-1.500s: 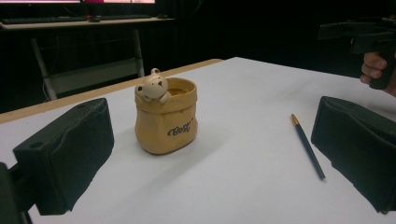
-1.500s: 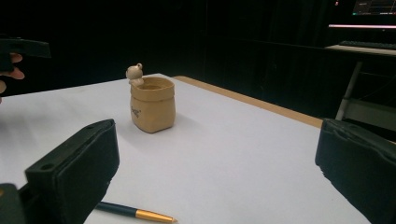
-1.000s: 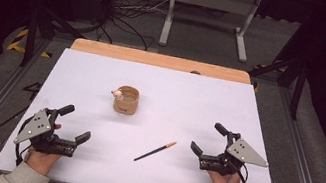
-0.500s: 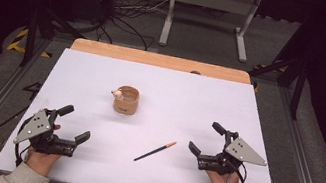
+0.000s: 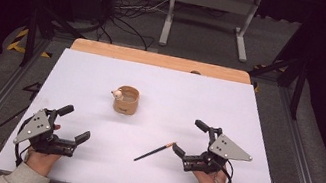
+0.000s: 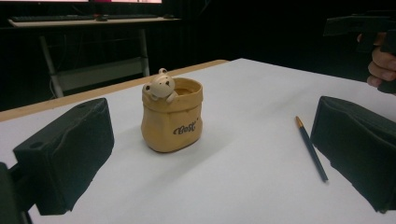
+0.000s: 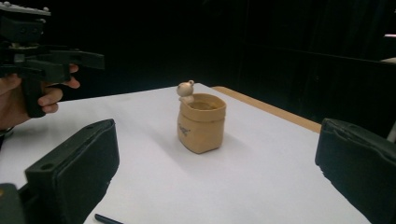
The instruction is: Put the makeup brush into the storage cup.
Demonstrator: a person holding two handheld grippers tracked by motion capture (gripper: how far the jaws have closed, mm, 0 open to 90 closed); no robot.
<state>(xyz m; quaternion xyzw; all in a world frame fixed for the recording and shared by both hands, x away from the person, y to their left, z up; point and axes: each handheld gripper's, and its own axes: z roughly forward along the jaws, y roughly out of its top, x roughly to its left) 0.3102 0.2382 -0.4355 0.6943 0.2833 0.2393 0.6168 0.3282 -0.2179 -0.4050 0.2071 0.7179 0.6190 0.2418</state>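
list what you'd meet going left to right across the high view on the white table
left tongs → bear pot → pencil → right tongs

the pot (image 6: pixel 172 119) carries dark script on its front that looks like "best", clearest in the left gripper view; the first letters stay unclear.
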